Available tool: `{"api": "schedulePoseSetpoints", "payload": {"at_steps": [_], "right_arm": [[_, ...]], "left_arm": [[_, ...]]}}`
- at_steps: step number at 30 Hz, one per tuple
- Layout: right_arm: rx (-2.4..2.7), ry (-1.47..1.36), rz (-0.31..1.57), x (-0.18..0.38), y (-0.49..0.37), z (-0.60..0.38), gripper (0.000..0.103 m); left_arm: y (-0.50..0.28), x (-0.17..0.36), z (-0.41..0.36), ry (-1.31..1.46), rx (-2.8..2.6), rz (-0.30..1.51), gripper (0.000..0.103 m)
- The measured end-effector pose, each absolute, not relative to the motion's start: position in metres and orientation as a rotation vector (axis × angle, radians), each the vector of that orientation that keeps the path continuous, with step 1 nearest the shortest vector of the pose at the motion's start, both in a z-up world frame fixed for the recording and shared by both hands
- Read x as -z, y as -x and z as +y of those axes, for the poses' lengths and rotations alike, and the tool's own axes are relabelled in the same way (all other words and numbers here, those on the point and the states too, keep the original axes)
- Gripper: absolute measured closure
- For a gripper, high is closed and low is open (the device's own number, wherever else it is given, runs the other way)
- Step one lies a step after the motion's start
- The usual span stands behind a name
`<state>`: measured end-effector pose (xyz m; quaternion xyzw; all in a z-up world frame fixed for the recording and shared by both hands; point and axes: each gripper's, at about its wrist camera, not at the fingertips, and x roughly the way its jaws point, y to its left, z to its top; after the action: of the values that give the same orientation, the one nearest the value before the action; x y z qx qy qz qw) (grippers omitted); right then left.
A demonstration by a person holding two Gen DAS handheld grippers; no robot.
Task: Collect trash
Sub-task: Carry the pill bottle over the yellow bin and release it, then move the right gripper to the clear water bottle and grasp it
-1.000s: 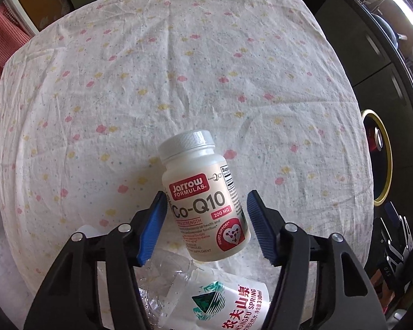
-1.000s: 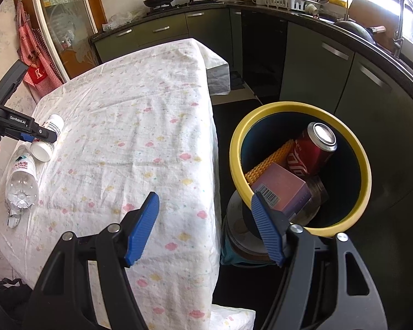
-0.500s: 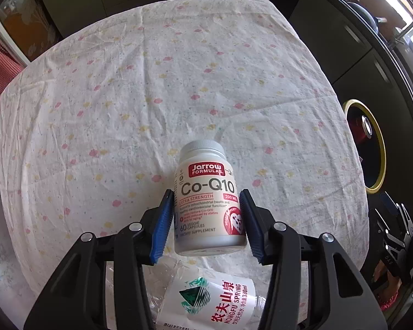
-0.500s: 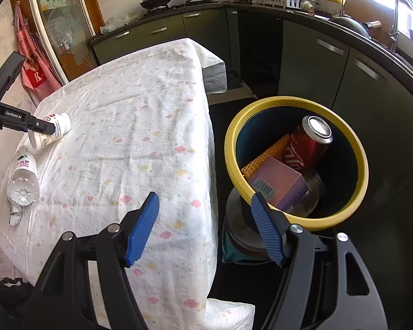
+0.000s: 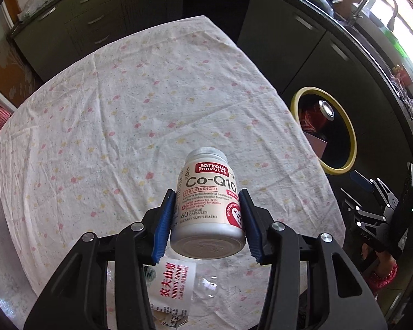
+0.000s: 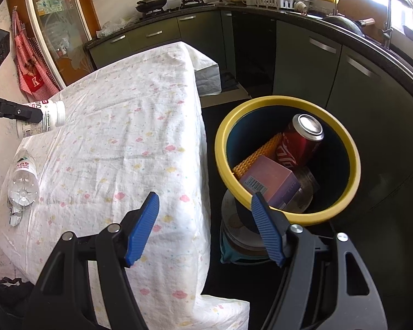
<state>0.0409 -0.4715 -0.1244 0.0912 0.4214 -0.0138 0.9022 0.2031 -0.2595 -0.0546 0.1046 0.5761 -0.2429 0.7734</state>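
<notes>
Table (image 6: 129, 137) under wrinkled white cloth (image 5: 140, 115), pink and yellow spots. Clear water bottle (image 6: 22, 181) flat on its side near one edge, red-lettered label. Small crumpled scrap (image 6: 13, 216) just beside bottle base. Cloth hangs over table edge.

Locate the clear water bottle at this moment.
The clear water bottle lies on its side on the tablecloth at the table's left edge in the right wrist view, below the supplement bottle held in the left hand-held gripper.
</notes>
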Motion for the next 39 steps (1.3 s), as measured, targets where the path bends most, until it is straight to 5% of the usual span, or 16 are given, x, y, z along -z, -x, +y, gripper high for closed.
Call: {"api": "schedulePoseSetpoints", "payload": {"at_steps": [9,18,21,28,39], "right_arm": [[0.196,-0.269,0.831,0.116,0.005,-0.531,0.037],[0.274,-0.329,0.84,0.127,0.033,-0.564,0.037],[0.282,-0.344,0.841,0.13,0.036,-0.569,0.037],[0.265,-0.346,0.862,0.14,0.024,-0.566,0.037],[0.214,-0.258,0.898,0.135,-0.007,-0.529,0.036]], "left_arm": [[-0.185,0.029,-0.381,-0.308,0.759,1.17,0.056],[-0.183,0.062,-0.521,-0.385,0.926,1.158,0.056],[-0.192,0.067,-0.536,-0.377,0.908,1.119,0.038],[-0.196,0.024,-0.481,-0.278,0.937,1.013,0.023],[-0.21,-0.013,-0.275,-0.054,0.713,0.785,0.011]]}}
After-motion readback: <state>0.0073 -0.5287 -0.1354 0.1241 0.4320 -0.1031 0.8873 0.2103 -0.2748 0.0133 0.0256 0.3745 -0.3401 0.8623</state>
